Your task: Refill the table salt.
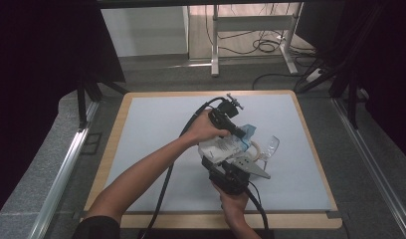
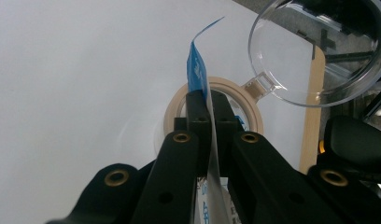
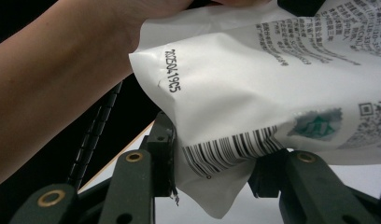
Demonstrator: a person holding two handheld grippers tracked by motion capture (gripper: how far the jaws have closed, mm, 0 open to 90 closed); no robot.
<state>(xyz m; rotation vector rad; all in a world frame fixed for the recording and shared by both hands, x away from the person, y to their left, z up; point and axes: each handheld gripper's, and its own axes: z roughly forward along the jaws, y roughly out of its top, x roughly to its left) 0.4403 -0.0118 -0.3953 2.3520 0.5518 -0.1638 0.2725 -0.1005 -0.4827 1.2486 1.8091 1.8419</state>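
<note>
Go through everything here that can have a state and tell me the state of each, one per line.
Pouch: white, printed, crumpled, gripped at both ends.
Container: beige rim, mouth uncovered.
Clear lid: hinged to the container, flipped open.
Left gripper: shut on the pouch's blue edge.
Right gripper: shut on the pouch's barcode end.

white pouch [image 3: 254,88]: stamped "20250419c5", barcode, qr code; small print unreadable.

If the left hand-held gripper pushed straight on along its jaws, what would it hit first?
Probably the beige rim of the open container just past its tips, as the left hand-held gripper, shut on the pouch edge, points at it; depth is unclear.
</note>
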